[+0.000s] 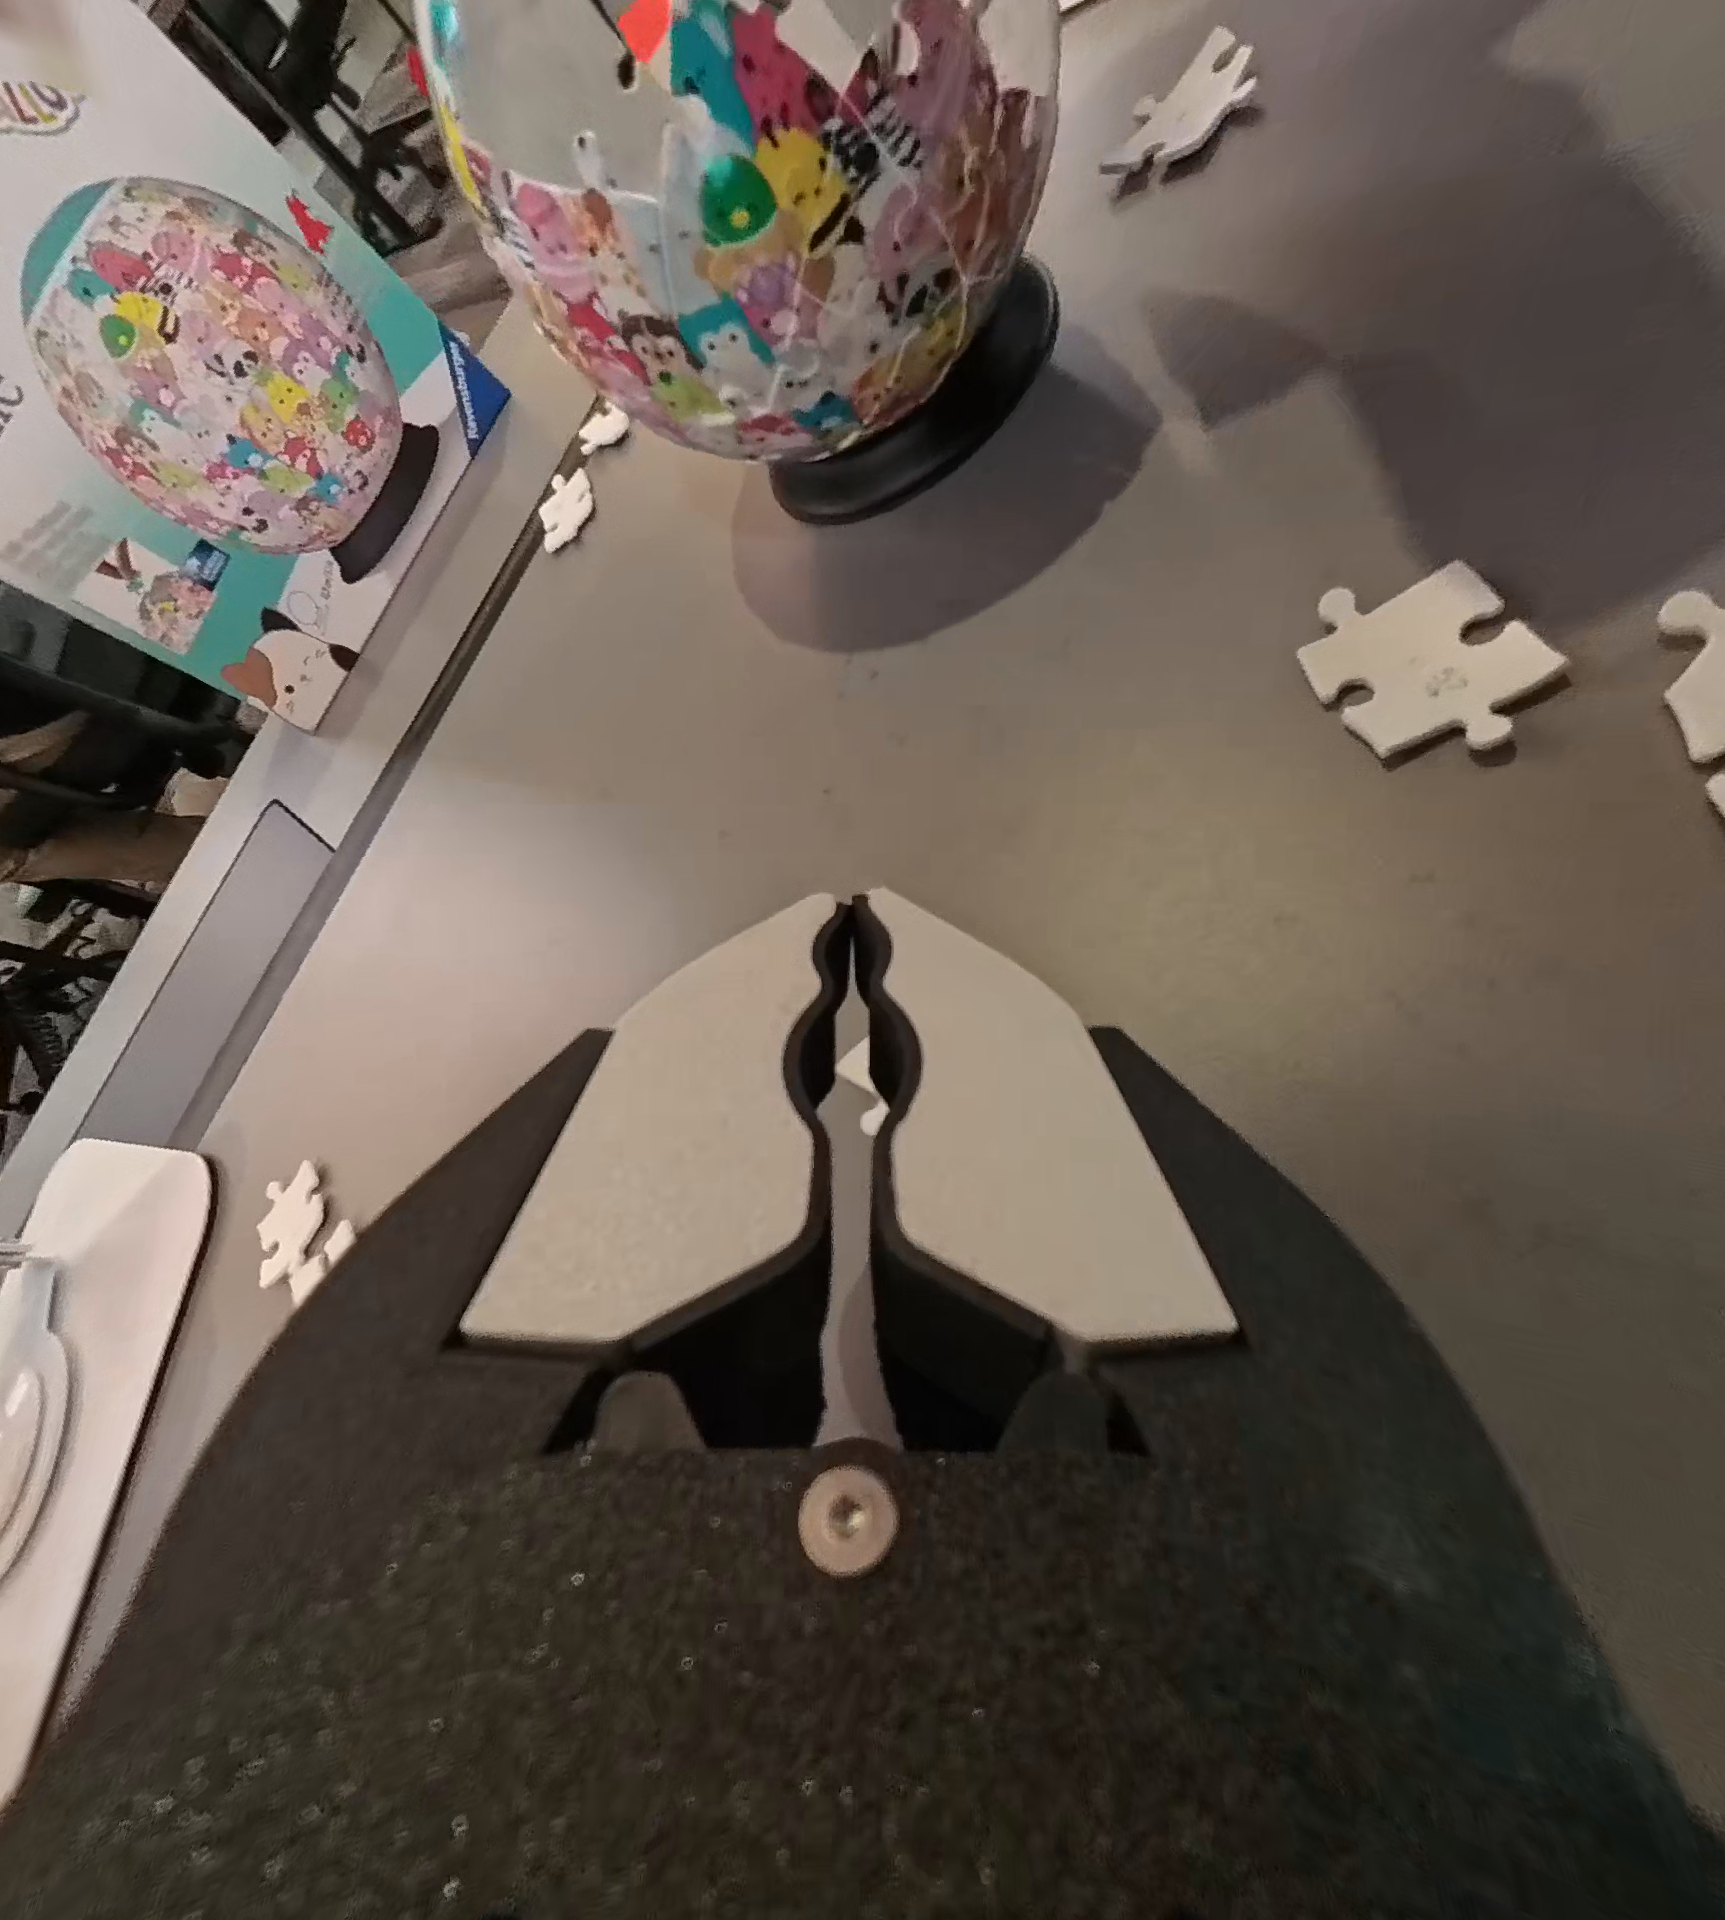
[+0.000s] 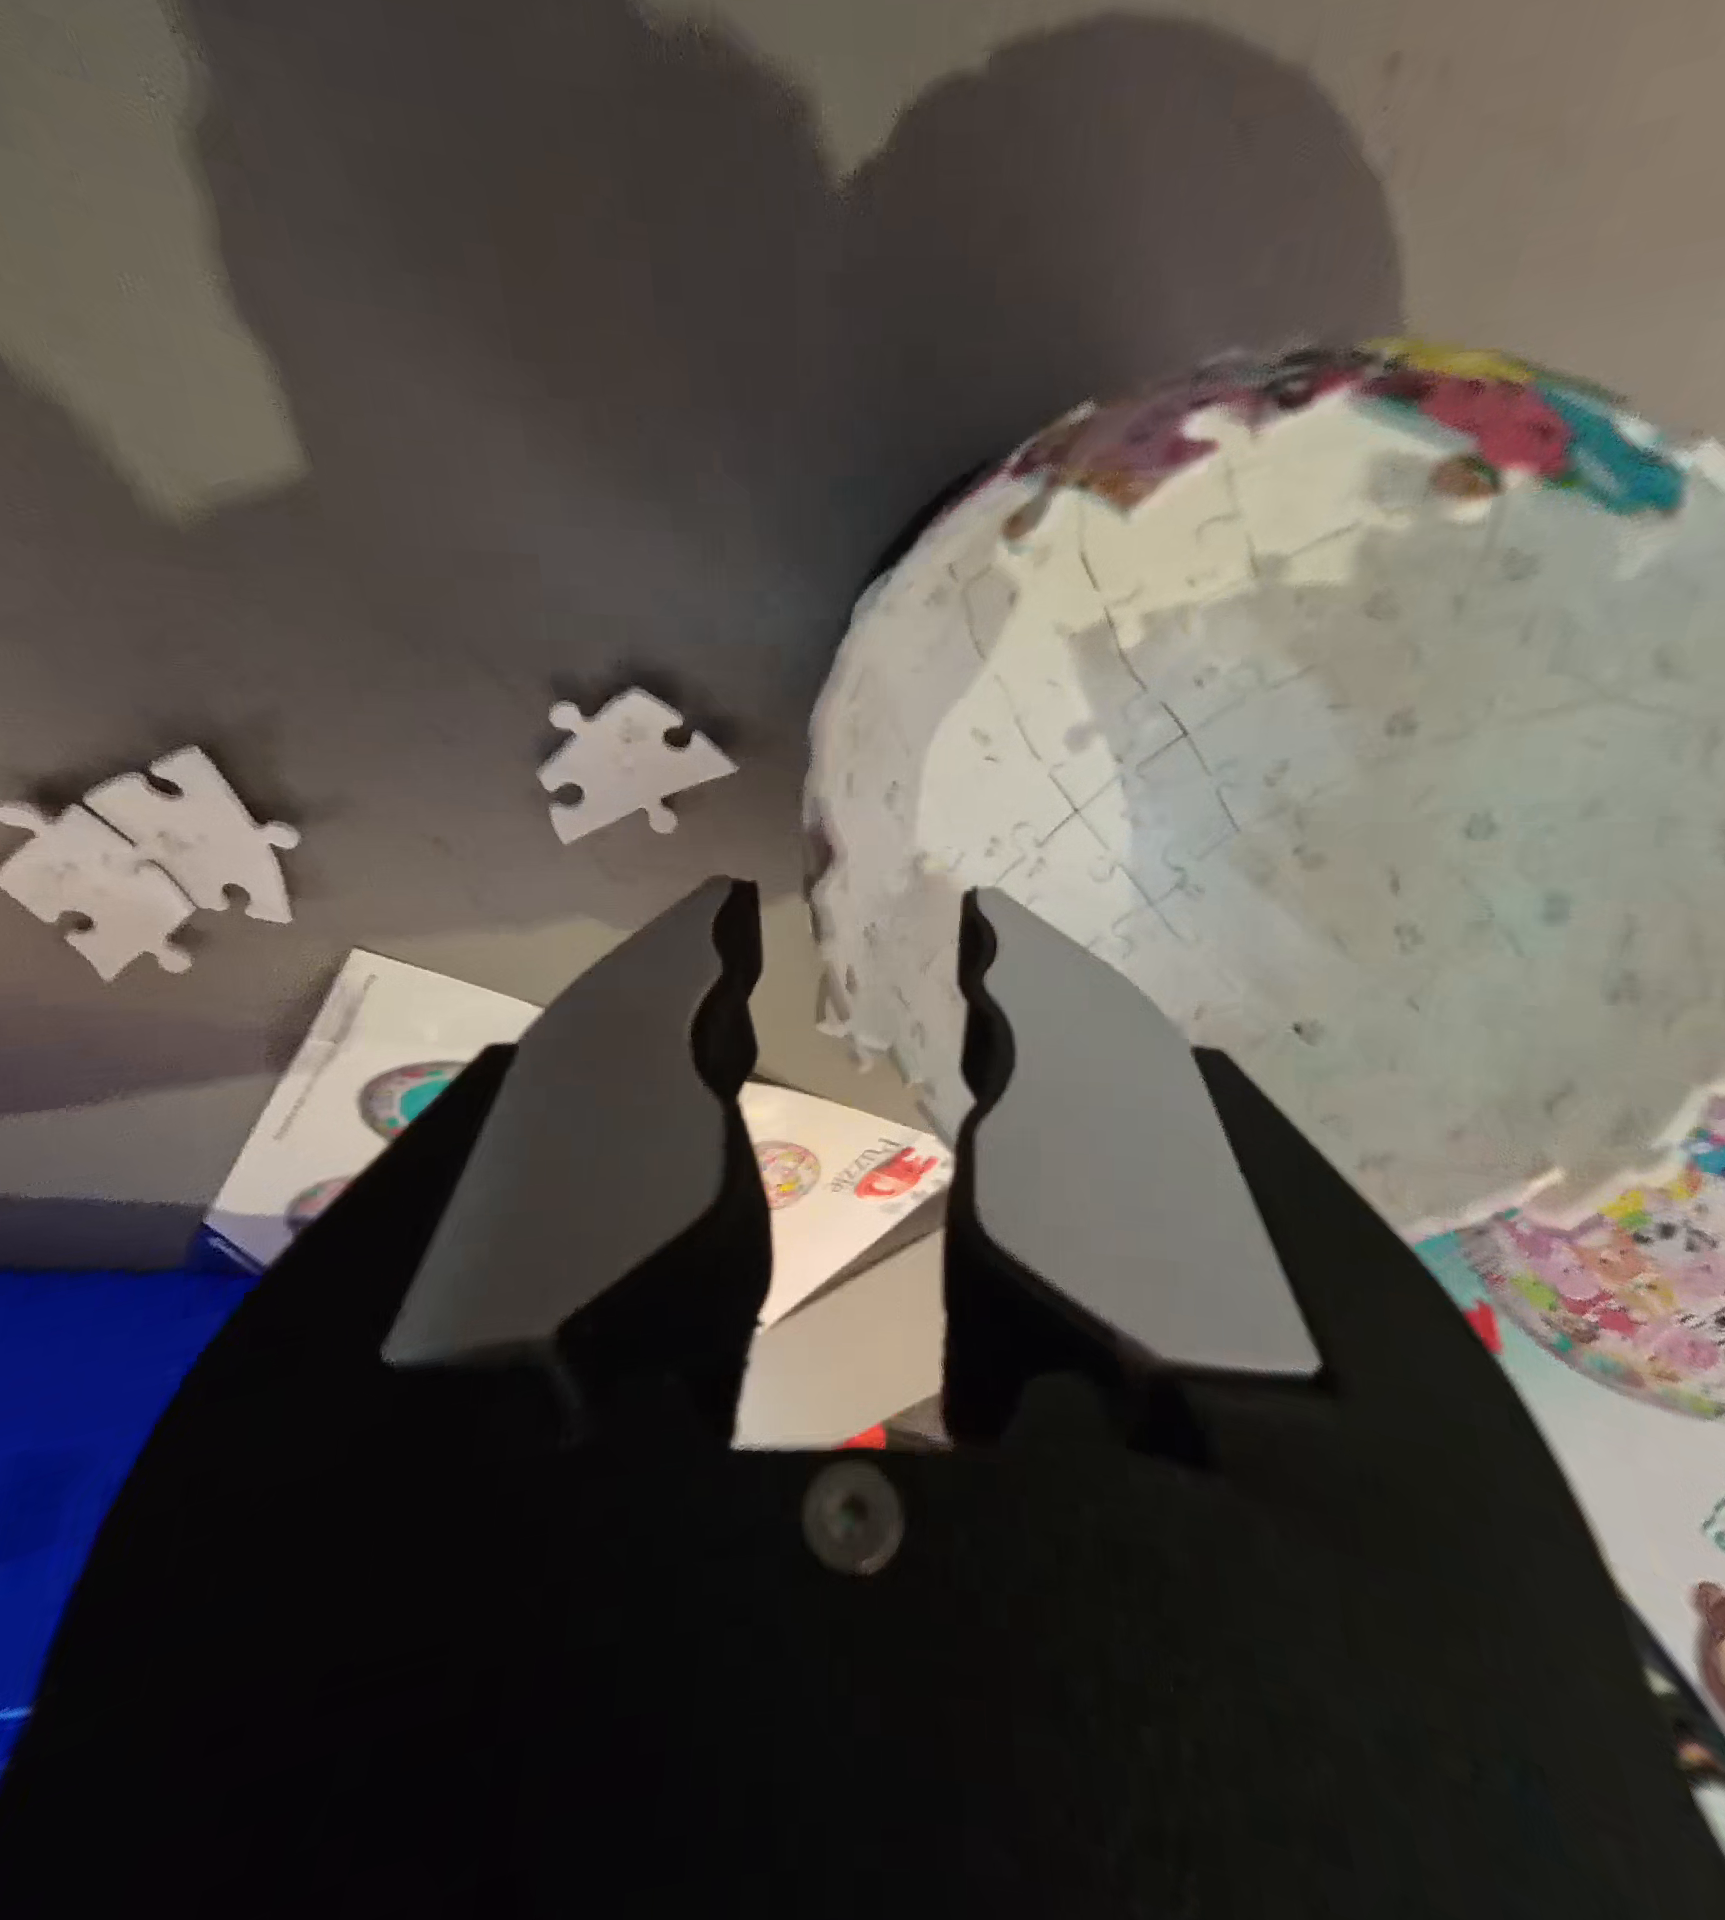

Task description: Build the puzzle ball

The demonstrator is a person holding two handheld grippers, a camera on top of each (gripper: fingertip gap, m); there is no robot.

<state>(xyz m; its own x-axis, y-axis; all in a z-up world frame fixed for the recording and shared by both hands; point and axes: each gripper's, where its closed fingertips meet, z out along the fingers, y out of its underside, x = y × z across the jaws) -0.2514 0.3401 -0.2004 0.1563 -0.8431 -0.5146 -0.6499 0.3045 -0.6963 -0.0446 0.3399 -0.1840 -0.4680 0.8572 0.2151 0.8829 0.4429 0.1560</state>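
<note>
Two loose pieces [image 2: 146, 857] lie clear beside right gripper [image 2: 858, 899].

Setting: office-type workroom, judging loosely | Evidence: grey table [image 1: 1097, 935] adjoining a lighter desk [image 1: 245, 914]; dark chair frames [image 1: 27, 997] standing beyond it | Surface: puzzle box [image 1: 214, 436] lying on the desk

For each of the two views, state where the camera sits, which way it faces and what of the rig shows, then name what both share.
Left wrist view: on the left hand-held gripper, looking down its shut fingers across the grey table to the puzzle ball on its black stand.
Right wrist view: on the right hand-held gripper, jaws apart, looking into the ball's white hollow inside.
Shared: ball, table, loose white pieces, puzzle box.
</note>
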